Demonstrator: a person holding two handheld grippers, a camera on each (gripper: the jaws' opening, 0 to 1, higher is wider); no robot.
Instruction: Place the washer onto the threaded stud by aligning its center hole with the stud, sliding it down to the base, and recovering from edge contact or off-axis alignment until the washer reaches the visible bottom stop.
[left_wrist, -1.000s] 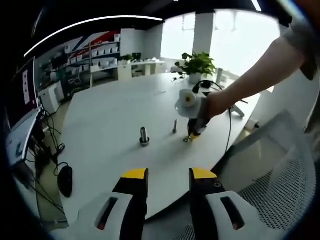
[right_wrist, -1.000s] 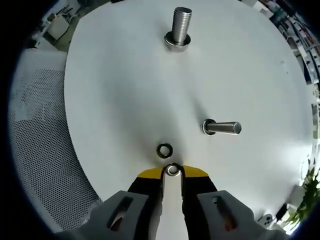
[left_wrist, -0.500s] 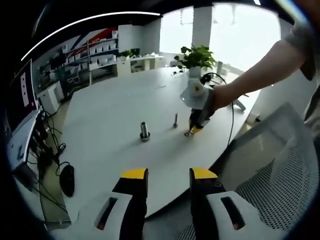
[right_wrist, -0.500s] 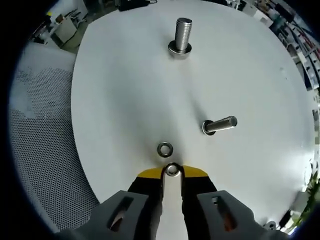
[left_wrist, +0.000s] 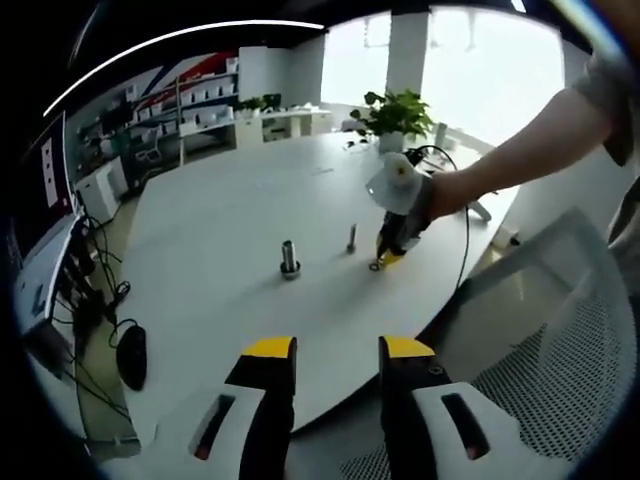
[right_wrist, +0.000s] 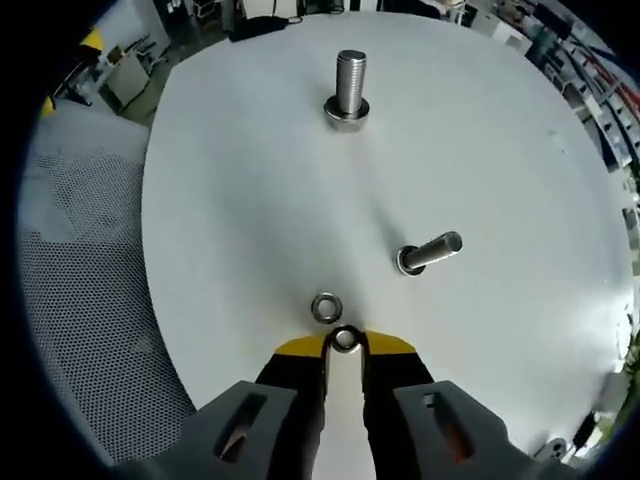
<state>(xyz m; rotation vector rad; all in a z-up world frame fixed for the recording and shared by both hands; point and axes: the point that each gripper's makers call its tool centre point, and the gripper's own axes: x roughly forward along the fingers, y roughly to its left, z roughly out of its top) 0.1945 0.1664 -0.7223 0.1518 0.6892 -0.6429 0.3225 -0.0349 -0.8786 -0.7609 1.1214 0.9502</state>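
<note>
The white round table (right_wrist: 250, 200) is the biggest thing here, with a mesh-backed chair (left_wrist: 560, 330) at its edge, at 4 o'clock in the left gripper view.

On the table, in the right gripper view, a thick threaded stud (right_wrist: 348, 88) stands upright at 12 o'clock, and a thinner stud (right_wrist: 432, 253) rises from its base at 2 o'clock from the jaws. Both show bare thread; I cannot tell which one is the target.

The left gripper (left_wrist: 338, 350) hangs off the near table edge with its jaws apart and nothing between them.

The right gripper (right_wrist: 344, 345) has its yellow tips drawn together on a washer (right_wrist: 344, 340), pinched by its rim just above the tabletop. In the left gripper view it sits at 1 o'clock, low over the table near the thin stud.

A second washer (right_wrist: 327, 307) lies flat on the table just beyond the jaw tips at 12 o'clock.

By my reading the pick-up is done, and everything else remains: carrying the washer over a stud, lining up its hole, and sliding it down to the base.
</note>
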